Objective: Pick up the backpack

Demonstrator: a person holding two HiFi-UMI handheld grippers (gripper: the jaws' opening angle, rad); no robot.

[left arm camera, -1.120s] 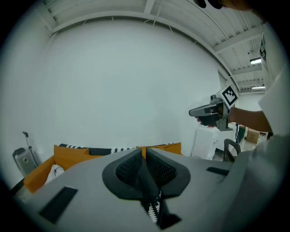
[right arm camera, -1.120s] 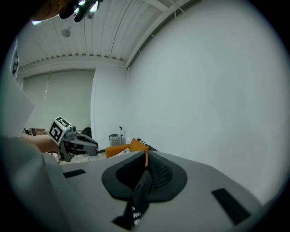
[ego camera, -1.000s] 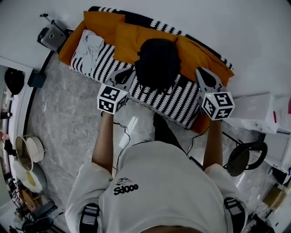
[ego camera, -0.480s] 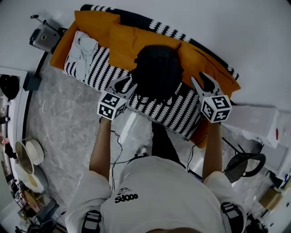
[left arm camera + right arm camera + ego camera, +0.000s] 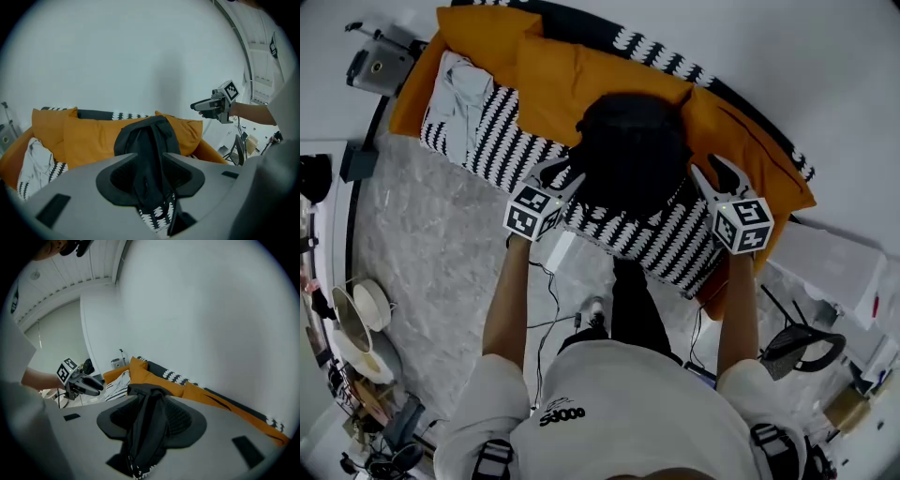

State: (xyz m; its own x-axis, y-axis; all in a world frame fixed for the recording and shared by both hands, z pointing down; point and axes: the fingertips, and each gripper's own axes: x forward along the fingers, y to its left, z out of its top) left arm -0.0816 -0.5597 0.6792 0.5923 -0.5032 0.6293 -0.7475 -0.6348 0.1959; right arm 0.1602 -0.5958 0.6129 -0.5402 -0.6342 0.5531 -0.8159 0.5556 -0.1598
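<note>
While the black backpack [image 5: 633, 150] rests on the striped sofa [image 5: 492, 131], propped against the orange cushions [image 5: 572, 75], we show the approach stage only. The left gripper [image 5: 562, 174] and the right gripper [image 5: 711, 171] flank the bag, one at each side. Their jaws have just been opening and stand apart, with dark fabric showing in each gap but no pad pressing on it. We judge that closing and lifting remain.
</note>
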